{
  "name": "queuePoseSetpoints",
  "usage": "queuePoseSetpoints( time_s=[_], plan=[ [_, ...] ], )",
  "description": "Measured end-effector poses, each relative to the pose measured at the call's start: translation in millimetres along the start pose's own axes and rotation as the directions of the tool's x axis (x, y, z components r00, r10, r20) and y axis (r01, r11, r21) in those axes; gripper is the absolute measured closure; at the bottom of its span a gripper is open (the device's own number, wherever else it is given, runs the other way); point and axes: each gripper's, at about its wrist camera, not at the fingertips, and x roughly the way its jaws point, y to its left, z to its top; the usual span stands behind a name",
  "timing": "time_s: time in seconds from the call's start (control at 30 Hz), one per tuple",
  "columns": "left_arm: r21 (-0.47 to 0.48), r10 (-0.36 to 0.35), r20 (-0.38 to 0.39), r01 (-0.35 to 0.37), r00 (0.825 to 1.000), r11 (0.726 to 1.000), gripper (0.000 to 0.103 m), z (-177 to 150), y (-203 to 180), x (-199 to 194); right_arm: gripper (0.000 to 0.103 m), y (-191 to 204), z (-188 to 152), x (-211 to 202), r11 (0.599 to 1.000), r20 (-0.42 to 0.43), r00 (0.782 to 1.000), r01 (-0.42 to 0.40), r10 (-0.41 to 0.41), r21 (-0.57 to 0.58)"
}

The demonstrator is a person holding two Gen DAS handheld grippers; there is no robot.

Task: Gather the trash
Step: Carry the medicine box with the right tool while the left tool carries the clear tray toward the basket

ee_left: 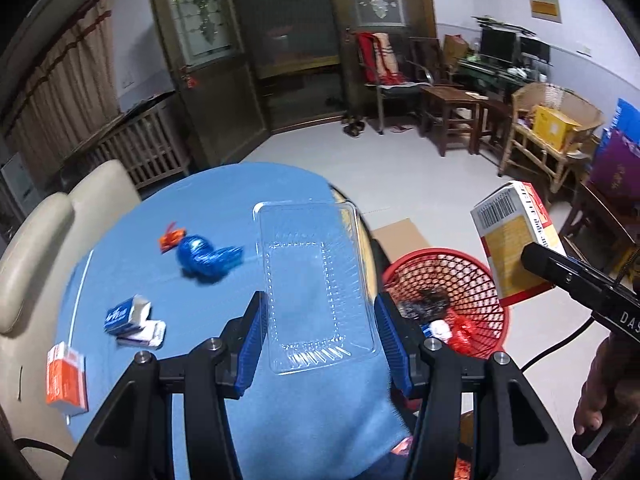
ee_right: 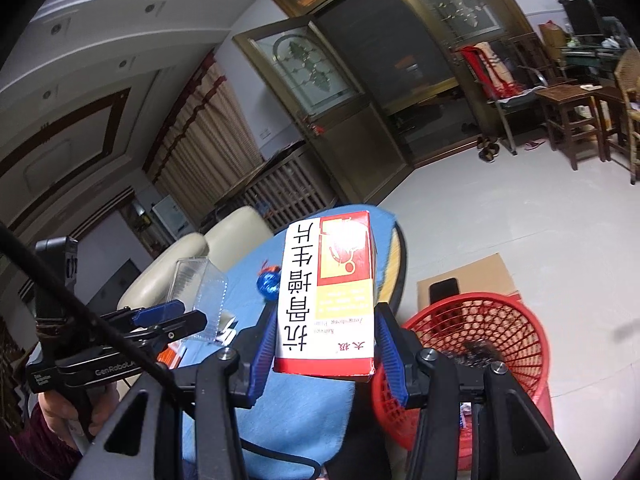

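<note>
My left gripper point(ee_left: 318, 308) is shut on a clear plastic tray point(ee_left: 316, 284) and holds it above the blue round table point(ee_left: 224, 192). The tray also shows in the right wrist view point(ee_right: 202, 296). My right gripper point(ee_right: 324, 336) is shut on a white, red and yellow medicine box point(ee_right: 328, 292), held in the air left of the red mesh basket point(ee_right: 516, 344). In the left wrist view the box point(ee_left: 514, 236) hangs over the basket's point(ee_left: 476, 276) far rim. The basket holds several scraps.
On the table lie a blue foil wrapper point(ee_left: 206, 258), an orange wrapper point(ee_left: 172, 237), a blue and white carton point(ee_left: 132, 322) and an orange box point(ee_left: 66, 378). A cream chair point(ee_left: 44, 240) stands at the left. Flat cardboard point(ee_left: 400, 234) lies on the floor.
</note>
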Motion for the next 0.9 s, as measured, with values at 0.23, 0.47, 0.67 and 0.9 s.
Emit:
queuePoseSetpoints(
  time_s=[0.23,0.47,0.67,0.9],
  plan=[
    [0.049,-0.077,-0.009,0.077,0.997,0.996,0.047,12,-32,12,0.053,-24,9,-15,0.998,0.04,0.999,0.032,-0.034,0.05],
    [0.051,-0.128,-0.05,0.13,0.991,0.99,0.047,17,-47,32,0.053,-43,15,-26,0.994,0.062,0.996,0.064,-0.07,0.093],
    [0.051,-0.143,-0.073,0.147,0.987,0.988,0.047,17,-53,43,0.052,-56,15,-28,0.988,0.061,0.994,0.087,-0.095,0.126],
    [0.061,-0.174,-0.08,0.179,0.981,0.982,0.047,15,-61,48,0.052,-62,14,-25,0.985,0.048,0.993,0.099,-0.107,0.143]
  ],
)
